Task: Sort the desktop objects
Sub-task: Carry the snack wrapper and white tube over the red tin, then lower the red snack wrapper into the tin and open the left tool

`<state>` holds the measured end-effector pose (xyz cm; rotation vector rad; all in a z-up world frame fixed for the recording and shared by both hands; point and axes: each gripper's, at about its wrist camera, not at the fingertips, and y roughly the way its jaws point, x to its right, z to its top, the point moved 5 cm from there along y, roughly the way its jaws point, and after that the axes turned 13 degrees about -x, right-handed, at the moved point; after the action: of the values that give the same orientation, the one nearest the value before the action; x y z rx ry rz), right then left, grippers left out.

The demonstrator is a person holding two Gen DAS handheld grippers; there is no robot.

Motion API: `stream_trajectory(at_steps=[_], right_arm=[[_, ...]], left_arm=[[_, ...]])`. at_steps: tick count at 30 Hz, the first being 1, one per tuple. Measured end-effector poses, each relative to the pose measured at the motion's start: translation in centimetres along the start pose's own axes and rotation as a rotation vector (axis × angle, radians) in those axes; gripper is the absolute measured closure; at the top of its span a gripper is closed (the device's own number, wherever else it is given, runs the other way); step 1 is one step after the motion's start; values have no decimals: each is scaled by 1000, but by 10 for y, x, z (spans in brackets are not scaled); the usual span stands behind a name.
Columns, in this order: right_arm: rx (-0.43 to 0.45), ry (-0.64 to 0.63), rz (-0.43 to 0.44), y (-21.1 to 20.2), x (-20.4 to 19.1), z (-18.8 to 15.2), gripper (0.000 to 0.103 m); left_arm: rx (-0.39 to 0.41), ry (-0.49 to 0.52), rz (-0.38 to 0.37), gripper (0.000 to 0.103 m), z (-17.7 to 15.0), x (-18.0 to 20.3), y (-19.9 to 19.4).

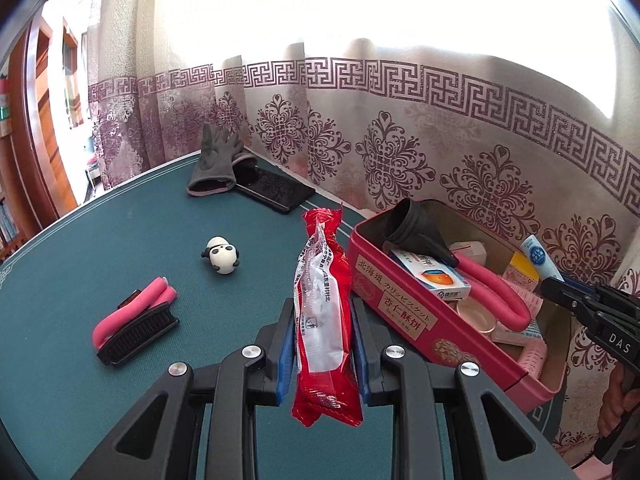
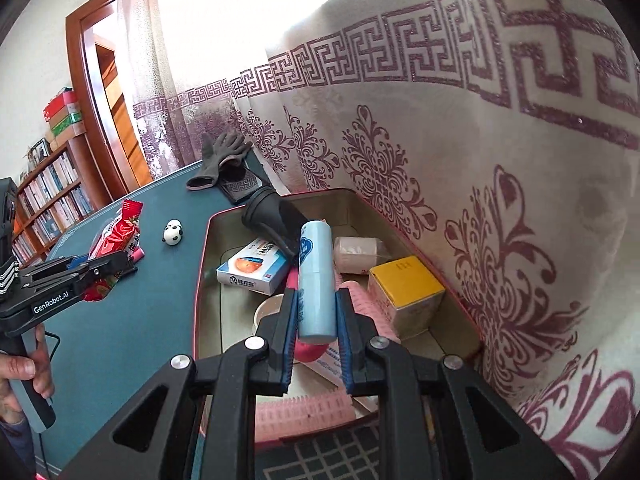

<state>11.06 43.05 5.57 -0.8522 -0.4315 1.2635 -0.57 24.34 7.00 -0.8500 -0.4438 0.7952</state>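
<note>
My left gripper (image 1: 323, 312) is shut on a red and white snack packet (image 1: 322, 312), held upright above the green table (image 1: 100, 260), just left of the red tin box (image 1: 404, 312). The same left gripper (image 2: 116, 268) with the packet (image 2: 114, 236) shows at the left of the right wrist view. My right gripper (image 2: 317, 304) is shut on a light blue tube (image 2: 316, 280) and hovers over the inside of the tin (image 2: 452, 280). In the left wrist view the right gripper (image 1: 560, 292) sits at the tin's far side with the tube (image 1: 538, 254) in it.
On the table lie a panda figure (image 1: 222, 255), a pink foam roller with a black comb (image 1: 132, 320), a grey glove (image 1: 214, 160) and a dark phone (image 1: 276, 190). The tin holds a black funnel-like cup (image 2: 272, 216), a medicine box (image 2: 252, 266), a yellow box (image 2: 404, 284) and pink rollers. A patterned curtain (image 2: 500, 200) hangs close behind.
</note>
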Motion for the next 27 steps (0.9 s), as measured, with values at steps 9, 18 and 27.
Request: stream_trajectory(at_steps=[9,18,27], right_arm=[[-16,11,16,5,10,-4,83],[-8,34,15,4,22,-3,83],[-15,27,18,7,20,-4,83]], left_arm=[[-2,90,-90,77,22,62,6],[-32,152,-174,77,27,110,21],[-56,162,-216,77,22,123,32]])
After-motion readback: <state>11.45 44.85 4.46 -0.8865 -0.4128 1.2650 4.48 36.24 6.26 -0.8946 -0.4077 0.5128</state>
